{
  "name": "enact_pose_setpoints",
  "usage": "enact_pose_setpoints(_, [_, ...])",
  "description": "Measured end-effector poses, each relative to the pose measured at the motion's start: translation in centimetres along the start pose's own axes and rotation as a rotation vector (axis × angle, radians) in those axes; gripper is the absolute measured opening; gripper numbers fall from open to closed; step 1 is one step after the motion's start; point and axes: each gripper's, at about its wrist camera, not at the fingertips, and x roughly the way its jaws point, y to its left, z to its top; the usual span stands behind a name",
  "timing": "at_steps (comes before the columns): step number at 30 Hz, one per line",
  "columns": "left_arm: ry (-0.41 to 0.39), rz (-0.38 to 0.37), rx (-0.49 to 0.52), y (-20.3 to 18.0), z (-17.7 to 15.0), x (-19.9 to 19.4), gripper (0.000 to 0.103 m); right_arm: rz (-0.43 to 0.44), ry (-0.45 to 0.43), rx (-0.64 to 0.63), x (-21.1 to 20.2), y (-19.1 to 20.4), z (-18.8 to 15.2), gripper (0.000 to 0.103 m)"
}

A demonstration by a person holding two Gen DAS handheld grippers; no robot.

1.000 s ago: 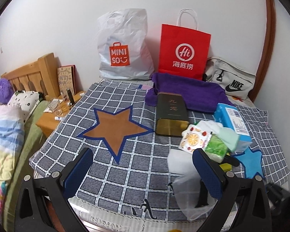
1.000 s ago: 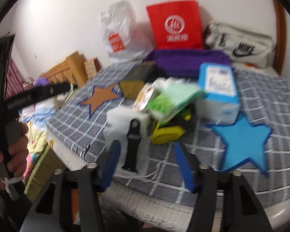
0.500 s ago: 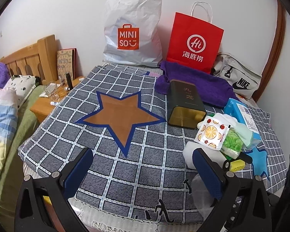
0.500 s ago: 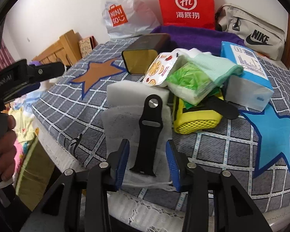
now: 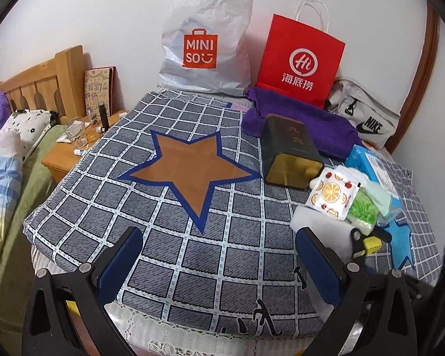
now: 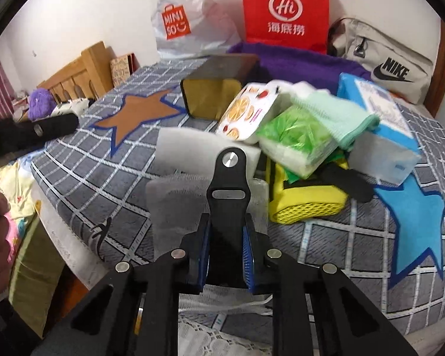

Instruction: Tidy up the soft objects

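A black watch strap (image 6: 228,184) lies on a white mesh bag (image 6: 169,195) near the front edge of the checked cloth (image 5: 192,252). My right gripper (image 6: 226,246) is closing its jaws, and the blue pads press both sides of the strap's near end. Behind it sit a white foam block (image 6: 187,145), an orange-print pack (image 6: 246,112), a green pack (image 6: 293,136), a mint cloth (image 6: 335,112) and a yellow mesh sponge (image 6: 305,204). My left gripper (image 5: 219,262) hovers open over the cloth, below the brown star (image 5: 190,169), with nothing between its fingers.
A dark tin (image 5: 290,151), a purple towel (image 5: 305,118) and a blue tissue box (image 6: 379,118) lie behind the pile. A Miniso bag (image 5: 204,38), red paper bag (image 5: 299,59) and Nike bag (image 5: 368,118) lean on the wall. A nightstand (image 5: 71,154) with a glass stands left.
The right gripper's jaws narrowed from wide apart to gripping the strap as it moved in and down. The left gripper sank and shifted left, so the pile slid toward the right of its view.
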Motion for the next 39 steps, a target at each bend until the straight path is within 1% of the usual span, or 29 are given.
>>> enact_pose_setpoints(4, [0.019,-0.013,0.038,-0.9,-0.5,0.2,0.103,0.000,-0.036,0.011,-1.5,-0.8,0.1,0.015])
enact_pose_setpoints(6, [0.045,-0.041,0.053,-1.6,-0.9,0.6,0.103,0.007,-0.047,0.023,-2.0,-1.4,0.1,0.006])
enact_pose_setpoints(7, [0.054,-0.058,0.058,-1.9,-1.0,0.7,0.103,0.014,-0.048,0.031,-2.1,-1.8,0.0,0.003])
enact_pose_setpoints(8, [0.067,-0.079,0.066,-2.4,-1.3,1.0,0.103,0.027,-0.047,0.041,-2.1,-2.1,0.0,0.003])
enact_pose_setpoints(11, [0.097,-0.097,0.092,-3.7,-1.9,1.6,0.103,0.050,-0.042,0.063,-1.7,-3.0,-0.2,0.003])
enact_pose_setpoints(14, [0.114,-0.113,0.114,-4.7,-2.4,1.8,0.099,0.060,-0.061,0.074,-2.4,-3.8,-0.4,0.003])
enact_pose_setpoints(18, [0.142,-0.156,0.157,-6.4,-3.1,2.1,0.099,0.095,-0.109,0.103,-4.3,-5.4,-0.1,0.003])
enact_pose_setpoints(20, [0.158,-0.177,0.175,-7.4,-3.5,2.4,0.099,0.084,-0.126,0.107,-4.9,-6.2,0.1,0.003])
enact_pose_setpoints(22, [0.175,-0.183,0.192,-8.2,-3.8,3.0,0.099,0.050,-0.135,0.112,-5.2,-7.2,0.1,0.003])
enact_pose_setpoints(27, [0.191,-0.212,0.215,-10.0,-4.6,4.6,0.099,0.010,-0.124,0.162,-4.9,-10.4,-0.4,0.003])
enact_pose_setpoints(28, [0.191,-0.214,0.225,-10.3,-4.8,4.8,0.097,0.007,-0.122,0.167,-4.9,-10.9,-0.5,0.003])
enact_pose_setpoints(29, [0.193,-0.214,0.234,-10.6,-4.9,5.1,0.094,0.002,-0.118,0.174,-4.7,-11.4,-0.6,0.003])
enact_pose_setpoints(30, [0.197,-0.211,0.239,-10.7,-5.0,5.4,0.085,-0.004,-0.113,0.183,-4.5,-12.0,-0.7,0.003])
enact_pose_setpoints(31, [0.204,-0.203,0.245,-11.0,-5.1,5.7,0.074,-0.007,-0.110,0.187,-4.3,-12.4,-0.8,0.003])
enact_pose_setpoints(32, [0.203,-0.195,0.249,-11.1,-5.1,5.8,0.069,-0.010,-0.105,0.194,-4.0,-12.8,-0.9,0.003])
enact_pose_setpoints(33, [0.190,-0.184,0.260,-11.2,-5.1,5.9,0.062,-0.012,-0.098,0.201,-3.7,-13.3,-1.0,0.003])
enact_pose_setpoints(34, [0.187,-0.195,0.271,-11.3,-5.0,5.9,0.042,-0.013,-0.095,0.204,-3.5,-13.6,-1.1,0.003])
enact_pose_setpoints(37, [0.217,-0.276,0.274,-11.4,-4.7,5.8,0.015,-0.013,-0.078,0.214,-2.8,-14.4,-1.3,0.003])
enact_pose_setpoints(38, [0.218,-0.290,0.282,-11.5,-4.7,5.7,0.011,-0.013,-0.074,0.216,-2.6,-14.6,-1.4,0.003])
enact_pose_setpoints(39, [0.217,-0.301,0.303,-11.7,-4.7,5.3,0.011,-0.011,-0.069,0.217,-2.5,-14.8,-1.4,0.003])
